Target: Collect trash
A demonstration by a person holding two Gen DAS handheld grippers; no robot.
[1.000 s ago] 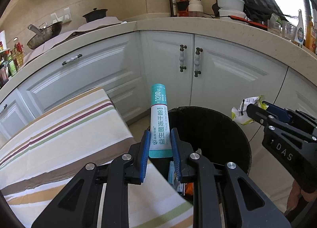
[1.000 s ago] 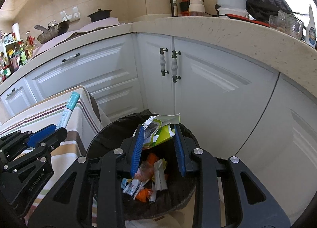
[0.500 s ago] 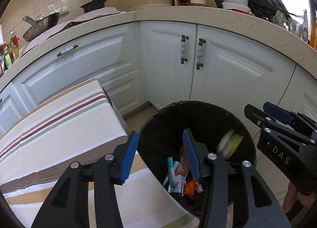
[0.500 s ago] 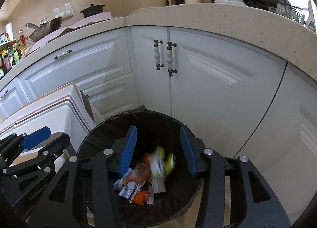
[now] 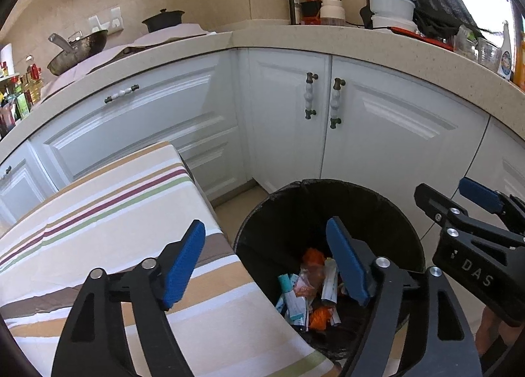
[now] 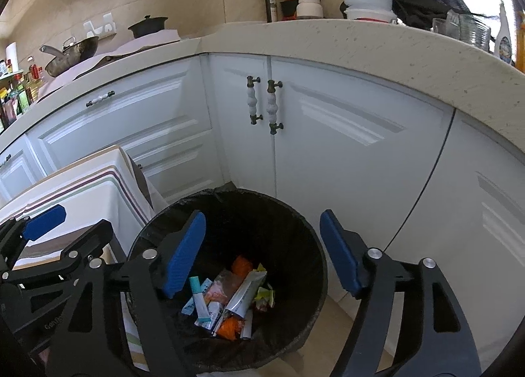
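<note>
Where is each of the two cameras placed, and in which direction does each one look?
Left wrist view: sits on the left gripper, looks forward and down at the table edge and the trash bin; its own open fingers and the right gripper show.
Right wrist view: sits on the right gripper, looks down into the trash bin; its own open fingers and the left gripper show.
Shared: the bin with wrappers, the striped tablecloth, the white cabinets.

Both wrist views look steeply down, close above the trash bin (image 5: 328,213) (image 6: 262,213), sharing cabinets (image 5: 377,134) (image 6: 328,134) at 12 o'clock.
</note>
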